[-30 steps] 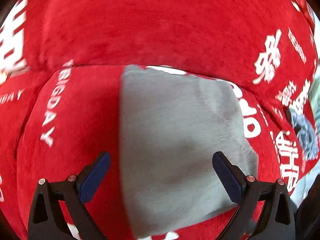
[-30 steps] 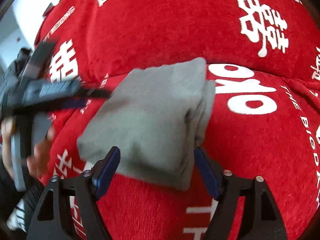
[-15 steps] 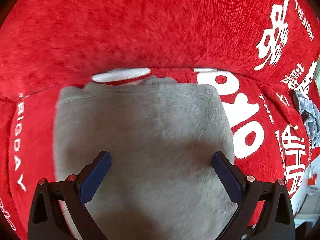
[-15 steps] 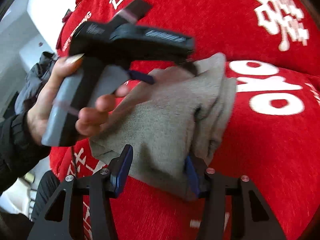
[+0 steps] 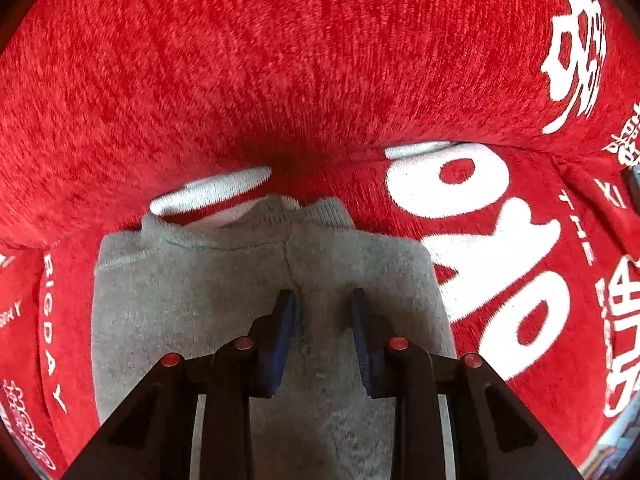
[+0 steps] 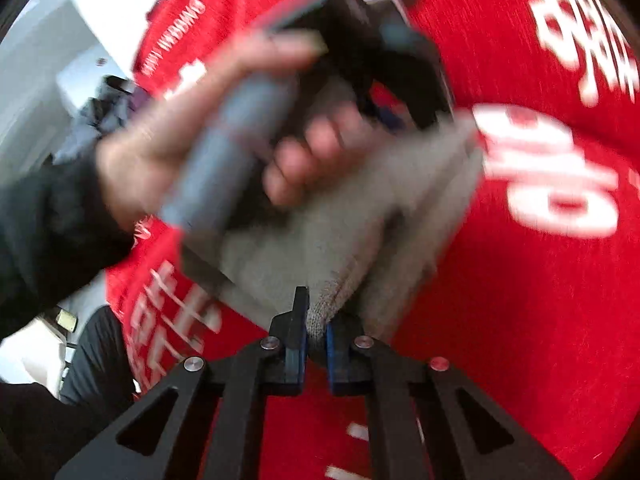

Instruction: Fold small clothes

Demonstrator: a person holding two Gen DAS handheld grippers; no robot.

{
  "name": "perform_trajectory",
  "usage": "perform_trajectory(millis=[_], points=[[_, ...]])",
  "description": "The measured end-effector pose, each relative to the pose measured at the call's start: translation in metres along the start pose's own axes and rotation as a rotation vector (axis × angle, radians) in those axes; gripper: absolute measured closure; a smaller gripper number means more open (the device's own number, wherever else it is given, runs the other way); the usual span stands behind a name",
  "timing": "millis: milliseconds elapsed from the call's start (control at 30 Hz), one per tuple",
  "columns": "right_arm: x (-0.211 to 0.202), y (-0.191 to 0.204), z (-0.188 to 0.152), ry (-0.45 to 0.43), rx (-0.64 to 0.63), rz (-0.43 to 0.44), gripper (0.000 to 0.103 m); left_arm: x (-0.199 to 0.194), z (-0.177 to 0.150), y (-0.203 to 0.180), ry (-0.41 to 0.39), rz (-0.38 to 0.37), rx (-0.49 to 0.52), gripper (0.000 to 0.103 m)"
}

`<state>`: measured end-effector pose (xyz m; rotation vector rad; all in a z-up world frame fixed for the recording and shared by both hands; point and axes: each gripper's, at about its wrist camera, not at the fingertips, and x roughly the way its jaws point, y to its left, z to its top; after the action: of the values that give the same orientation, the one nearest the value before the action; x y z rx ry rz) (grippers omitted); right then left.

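Note:
A folded grey garment lies on a red sofa seat. My left gripper sits over its middle with the jaws nearly closed, pinching a ridge of the grey cloth between the blue pads. In the right wrist view my right gripper is shut on the near corner of the grey garment. The left gripper in the person's hand shows blurred above the garment in that view.
The red sofa cover with white lettering fills both views, with the backrest rising right behind the garment. A dark grey cloth heap lies at the far left end. The person's dark sleeve is at the left.
Both grippers went from wide open to closed on the grey garment. The left gripper moved from the side onto the garment's middle; the right one closed on its near corner.

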<state>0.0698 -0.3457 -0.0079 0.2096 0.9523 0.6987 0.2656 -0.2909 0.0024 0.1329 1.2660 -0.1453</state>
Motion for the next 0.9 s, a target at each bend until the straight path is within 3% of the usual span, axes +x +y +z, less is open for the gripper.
perform_trajectory(millis=[167,267,300,333,367,400,467,567,667,767,900], points=[[-0.011,-0.004,0.001,-0.033,0.079,0.013,0.094,-0.010,-0.003,0.002,-0.002,-0.001,0.047,0.072],[-0.033,0.003,-0.001,-0.077,0.096,-0.014,0.092,-0.044,-0.018,0.035,-0.015,-0.121,-0.006,0.069],[-0.044,0.006,-0.006,-0.099,0.094,-0.033,0.088,-0.059,-0.032,0.051,-0.034,-0.157,-0.023,0.060],[-0.054,0.010,-0.009,-0.120,0.094,-0.058,0.085,-0.073,-0.050,0.067,-0.067,-0.163,-0.033,0.024],[-0.060,0.014,-0.011,-0.131,0.098,-0.072,0.070,-0.085,-0.068,0.081,-0.109,-0.144,-0.046,0.000],[-0.067,0.015,-0.013,-0.145,0.104,-0.078,0.045,-0.101,-0.097,0.098,-0.180,-0.103,-0.069,0.000],[-0.072,0.024,-0.020,-0.178,0.102,-0.082,0.028,-0.114,-0.141,0.121,-0.222,-0.073,-0.070,0.000],[-0.058,0.039,-0.020,-0.143,0.095,-0.089,0.028,-0.109,-0.201,0.149,-0.189,-0.042,-0.110,0.000],[-0.048,0.054,-0.017,-0.135,0.137,-0.049,0.028,-0.099,-0.240,0.146,-0.201,0.053,-0.022,0.000],[-0.033,0.064,-0.017,-0.132,0.218,0.087,0.030,-0.088,-0.248,0.133,-0.233,0.090,0.036,0.000],[-0.004,0.062,-0.011,-0.120,0.351,0.129,0.041,-0.088,-0.239,0.146,-0.260,0.060,-0.039,0.000]])
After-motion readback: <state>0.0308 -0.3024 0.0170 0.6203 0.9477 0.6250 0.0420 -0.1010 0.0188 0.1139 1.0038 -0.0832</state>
